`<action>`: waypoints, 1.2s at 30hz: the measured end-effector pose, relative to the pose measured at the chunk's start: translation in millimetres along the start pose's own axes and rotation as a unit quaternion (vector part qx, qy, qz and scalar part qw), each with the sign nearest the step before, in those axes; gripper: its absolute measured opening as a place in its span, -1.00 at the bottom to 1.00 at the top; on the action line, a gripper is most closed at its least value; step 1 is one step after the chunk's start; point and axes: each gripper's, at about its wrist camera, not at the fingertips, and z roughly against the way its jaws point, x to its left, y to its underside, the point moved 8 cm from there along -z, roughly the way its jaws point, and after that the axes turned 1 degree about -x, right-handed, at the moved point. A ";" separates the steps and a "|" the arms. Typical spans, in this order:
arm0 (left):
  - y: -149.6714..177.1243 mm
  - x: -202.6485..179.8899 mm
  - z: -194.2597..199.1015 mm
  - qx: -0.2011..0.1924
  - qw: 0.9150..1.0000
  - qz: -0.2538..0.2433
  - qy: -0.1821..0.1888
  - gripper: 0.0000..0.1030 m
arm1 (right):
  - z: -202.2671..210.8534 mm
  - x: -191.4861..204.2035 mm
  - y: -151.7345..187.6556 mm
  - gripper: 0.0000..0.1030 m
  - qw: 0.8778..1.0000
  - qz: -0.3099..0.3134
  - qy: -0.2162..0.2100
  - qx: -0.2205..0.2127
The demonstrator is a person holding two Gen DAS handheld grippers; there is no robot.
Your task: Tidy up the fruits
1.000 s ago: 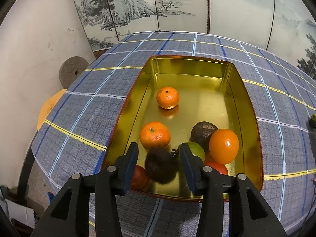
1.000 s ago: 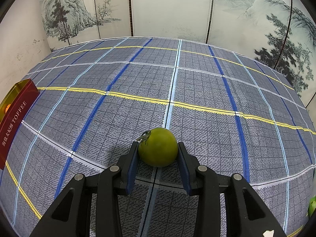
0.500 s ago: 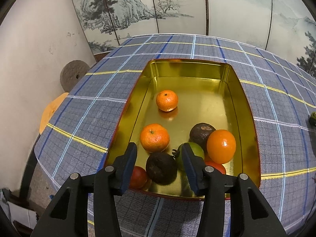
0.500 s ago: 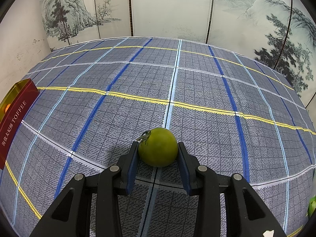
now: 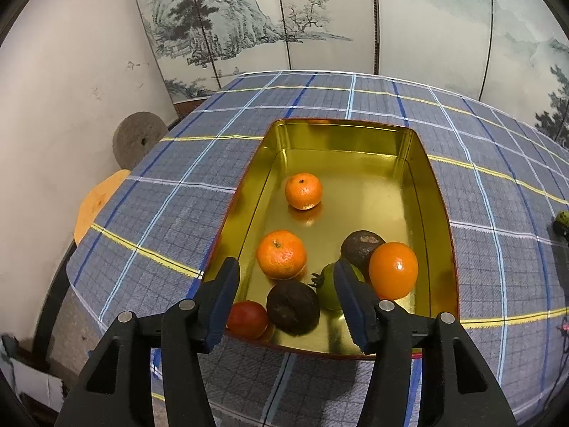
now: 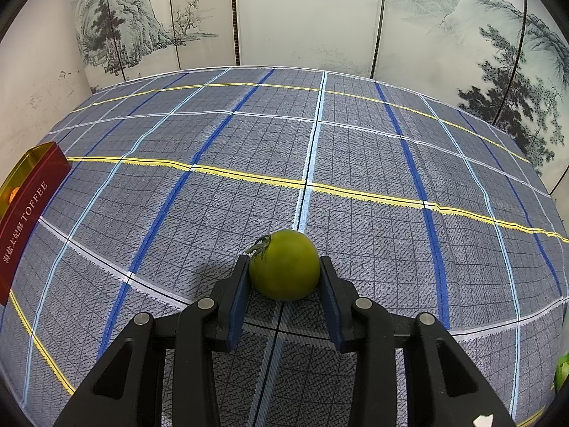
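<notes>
Left gripper (image 5: 286, 290) opening above dark fruit (image 5: 292, 306) lying free in gold tin (image 5: 435, 192), right gripper (image 6: 284, 279) clenched on green tomato (image 6: 283, 265) over plaid cloth (image 6: 355, 163): best carried level to tin, released low.

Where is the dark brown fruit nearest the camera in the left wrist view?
The dark brown fruit lies in the gold tin at its near end, between a red fruit on its left and a green fruit on its right.
</notes>
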 end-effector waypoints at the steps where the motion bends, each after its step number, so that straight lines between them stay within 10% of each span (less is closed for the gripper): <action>1: 0.2 0.4 0.5 0.001 1.000 0.002 0.002 0.10 | 0.1 -0.1 0.0 -0.33 1.000 0.000 0.000 0.000; 16: -0.4 -4.9 6.0 -0.005 1.000 0.008 0.003 0.26 | 11.8 15.4 -4.3 -0.35 1.000 0.009 -0.021 -0.008; 36: 2.1 18.7 25.0 -0.023 0.999 0.034 -0.014 0.40 | 75.2 196.5 -19.8 -0.35 0.971 0.127 -0.198 -0.032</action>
